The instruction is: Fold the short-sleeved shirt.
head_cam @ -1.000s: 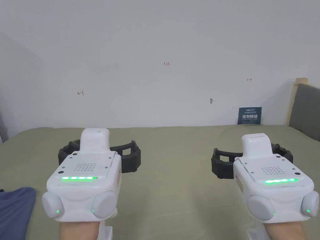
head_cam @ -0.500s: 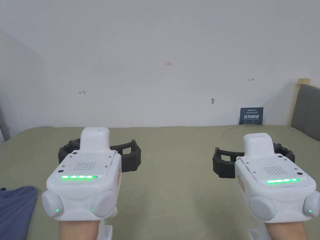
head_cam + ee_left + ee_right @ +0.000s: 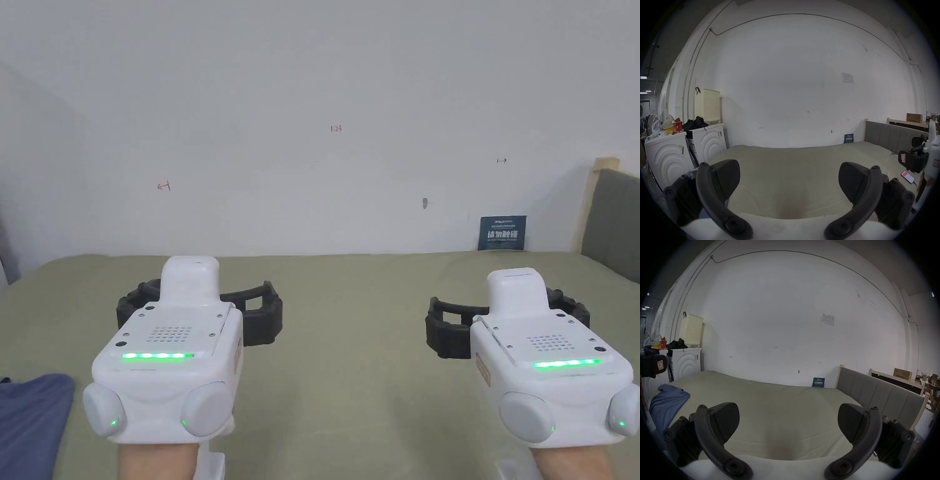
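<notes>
A blue short-sleeved shirt (image 3: 31,419) lies crumpled at the near left edge of the olive bed (image 3: 350,350); the right gripper view shows the shirt (image 3: 667,400) far to its left. My left gripper (image 3: 200,309) hovers over the bed, to the right of the shirt, jaws wide apart and empty (image 3: 788,177). My right gripper (image 3: 506,322) hovers over the right half of the bed, also open and empty (image 3: 788,417). Both point at the far wall.
A grey padded headboard (image 3: 615,219) bounds the bed on the right. A white wall with a small dark sign (image 3: 502,232) runs along the far side. Washing machines (image 3: 667,155) and a cream basket (image 3: 707,105) stand left of the bed. A phone (image 3: 907,177) lies on the bed's right side.
None of the things have moved; only the head camera has shifted slightly. Both grippers stay open in place.
</notes>
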The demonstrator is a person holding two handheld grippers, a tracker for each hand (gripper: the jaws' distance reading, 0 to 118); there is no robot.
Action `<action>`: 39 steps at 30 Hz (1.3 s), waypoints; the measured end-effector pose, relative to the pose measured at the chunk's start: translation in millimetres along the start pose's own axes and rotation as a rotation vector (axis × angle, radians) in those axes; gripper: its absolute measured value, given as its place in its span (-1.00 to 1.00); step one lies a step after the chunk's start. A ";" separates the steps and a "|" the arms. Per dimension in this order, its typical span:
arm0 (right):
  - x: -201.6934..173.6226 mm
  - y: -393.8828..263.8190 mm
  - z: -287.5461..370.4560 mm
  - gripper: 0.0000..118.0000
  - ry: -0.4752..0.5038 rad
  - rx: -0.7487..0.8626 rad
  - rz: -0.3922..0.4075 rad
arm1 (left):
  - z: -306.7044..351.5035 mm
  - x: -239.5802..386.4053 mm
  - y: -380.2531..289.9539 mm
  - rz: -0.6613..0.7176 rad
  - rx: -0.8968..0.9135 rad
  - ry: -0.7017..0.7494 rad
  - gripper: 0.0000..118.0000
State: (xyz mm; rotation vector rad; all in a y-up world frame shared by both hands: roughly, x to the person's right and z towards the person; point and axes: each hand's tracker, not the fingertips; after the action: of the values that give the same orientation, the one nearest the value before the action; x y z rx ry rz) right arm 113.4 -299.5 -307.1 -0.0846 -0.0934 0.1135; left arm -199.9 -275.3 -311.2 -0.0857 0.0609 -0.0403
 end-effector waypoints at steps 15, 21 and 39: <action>2.6 -7.9 -5.8 -1.00 -0.059 -0.032 -0.052 | -9.8 -2.9 -2.2 -0.012 -0.033 -0.016 -1.00; 8.3 -11.5 -8.5 -1.00 -0.027 -0.066 -0.043 | -16.9 -10.1 0.3 -0.019 -0.063 -0.029 -1.00; -163.7 6.0 -39.9 -1.00 0.383 -0.063 -0.034 | 46.2 -176.8 -7.9 0.024 -0.124 0.381 -1.00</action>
State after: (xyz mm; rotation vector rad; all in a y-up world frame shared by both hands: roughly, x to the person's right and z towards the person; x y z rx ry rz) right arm -45.3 -315.9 -361.6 -0.1659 0.2843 0.0586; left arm -373.6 -271.7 -254.2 -0.2001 0.4454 -0.0283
